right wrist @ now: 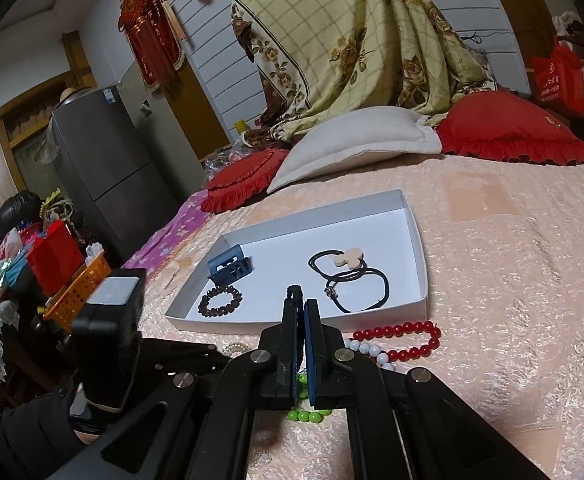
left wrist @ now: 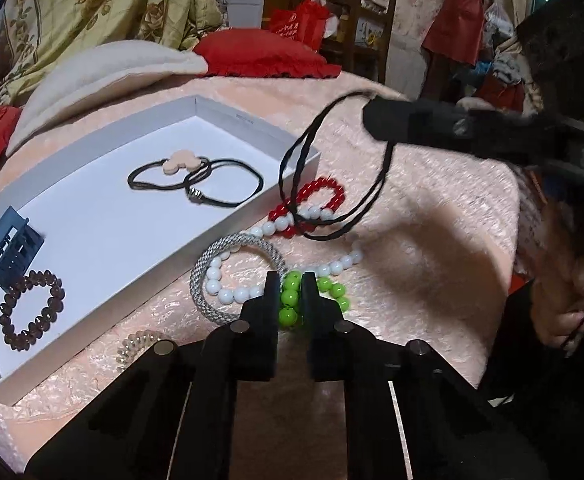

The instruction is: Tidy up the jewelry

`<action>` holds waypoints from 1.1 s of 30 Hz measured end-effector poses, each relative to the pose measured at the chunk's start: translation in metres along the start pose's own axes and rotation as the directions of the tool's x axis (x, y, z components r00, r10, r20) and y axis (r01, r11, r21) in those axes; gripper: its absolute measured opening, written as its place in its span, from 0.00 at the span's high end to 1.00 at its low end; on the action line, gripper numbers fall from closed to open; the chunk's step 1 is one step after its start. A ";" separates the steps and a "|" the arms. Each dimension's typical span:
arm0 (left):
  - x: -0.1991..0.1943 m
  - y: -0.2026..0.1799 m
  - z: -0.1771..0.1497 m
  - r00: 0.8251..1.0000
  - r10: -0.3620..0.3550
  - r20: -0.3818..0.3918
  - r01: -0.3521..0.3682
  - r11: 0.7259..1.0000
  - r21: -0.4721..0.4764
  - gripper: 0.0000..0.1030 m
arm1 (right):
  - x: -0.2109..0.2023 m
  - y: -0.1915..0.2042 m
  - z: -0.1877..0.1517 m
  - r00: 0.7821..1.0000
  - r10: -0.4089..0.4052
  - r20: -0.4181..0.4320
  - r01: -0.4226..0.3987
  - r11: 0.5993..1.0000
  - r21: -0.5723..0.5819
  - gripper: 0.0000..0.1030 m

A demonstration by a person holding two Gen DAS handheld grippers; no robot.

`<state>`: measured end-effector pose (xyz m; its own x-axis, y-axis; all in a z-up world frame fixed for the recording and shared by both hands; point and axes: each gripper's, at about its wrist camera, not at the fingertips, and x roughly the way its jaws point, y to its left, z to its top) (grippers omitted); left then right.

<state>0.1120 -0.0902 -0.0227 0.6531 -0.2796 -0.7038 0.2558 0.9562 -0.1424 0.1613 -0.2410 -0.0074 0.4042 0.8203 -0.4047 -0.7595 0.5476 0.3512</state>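
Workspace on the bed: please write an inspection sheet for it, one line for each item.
Surface: pink bedspread, bare on its right part.
Job's things: white box holds a blue claw clip, a brown bead bracelet and two black hair ties. Outside it lie a red bead bracelet, white beads, a grey rope bracelet, green beads and a clear coil tie.
Clutter: nothing seen on the bedspread.
Grippers: left gripper shut on the green beads; right gripper shut on a black cord that hangs in loops.
Cables: nothing seen.
Surroundings: pillows, floral sheet, fridge.
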 end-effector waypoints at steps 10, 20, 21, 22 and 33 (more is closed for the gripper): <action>-0.015 0.008 -0.004 1.000 -0.003 0.009 0.003 1.000 -0.019 0.95 | 0.001 -0.002 0.000 1.000 -0.004 0.003 0.004 1.000 0.010 0.97; 0.001 -0.003 -0.004 1.000 0.023 -0.015 -0.024 1.000 -0.013 0.62 | 0.003 0.001 -0.002 1.000 0.001 -0.011 -0.001 1.000 0.002 0.97; 0.004 -0.004 -0.003 0.999 0.030 -0.023 -0.031 0.999 -0.012 0.62 | 0.004 0.001 -0.002 1.000 0.002 -0.013 -0.002 1.000 0.000 0.97; 0.006 -0.004 -0.003 0.999 0.033 -0.024 -0.033 0.999 -0.009 0.66 | 0.004 0.002 -0.003 1.000 0.003 -0.015 -0.003 1.000 -0.002 0.97; -0.005 -0.001 -0.004 0.999 0.048 0.014 -0.048 0.999 0.001 0.92 | 0.000 -0.002 -0.001 1.000 -0.008 0.000 0.008 1.000 0.016 0.97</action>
<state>0.1051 -0.0892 -0.0216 0.6748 -0.2342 -0.6998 0.2249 0.9685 -0.1073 0.1626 -0.2425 -0.0089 0.4107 0.8157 -0.4074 -0.7476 0.5570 0.3617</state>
